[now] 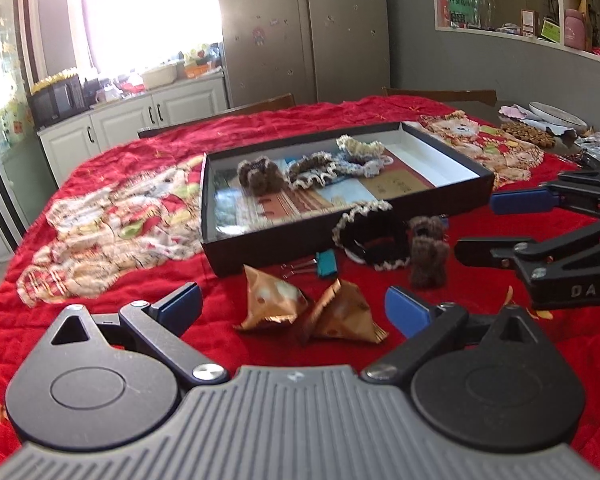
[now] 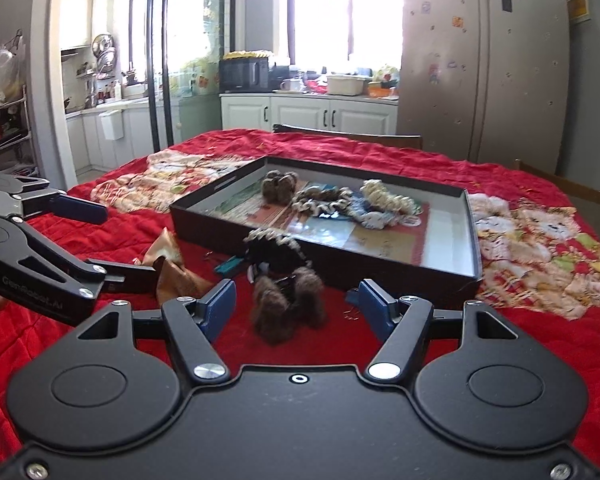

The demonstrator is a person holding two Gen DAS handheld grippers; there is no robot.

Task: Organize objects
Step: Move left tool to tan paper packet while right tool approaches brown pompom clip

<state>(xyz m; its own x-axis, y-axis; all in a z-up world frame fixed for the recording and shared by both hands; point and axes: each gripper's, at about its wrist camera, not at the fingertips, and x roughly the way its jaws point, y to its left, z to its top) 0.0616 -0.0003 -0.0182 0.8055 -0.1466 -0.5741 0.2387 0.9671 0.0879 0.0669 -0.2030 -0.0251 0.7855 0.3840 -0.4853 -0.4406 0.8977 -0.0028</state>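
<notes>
the left gripper (image 1: 293, 308) stood wide open and empty over two gold foil packets (image 1: 312, 310) on the red cloth (image 1: 120, 152). the right gripper (image 2: 296, 304) was likewise wide open, holding nothing, with a brown fuzzy scrunchie (image 2: 290, 304) lying between its blue fingertips (image 2: 220, 304), untouched. just beyond lay a teal binder clip (image 1: 327, 263) and a black frilled scrunchie (image 1: 370, 236), both against the near wall of the black box (image 1: 260, 246). more scrunchies (image 1: 314, 170) sat inside it. a plate (image 1: 558, 114) lay at the far right.
</notes>
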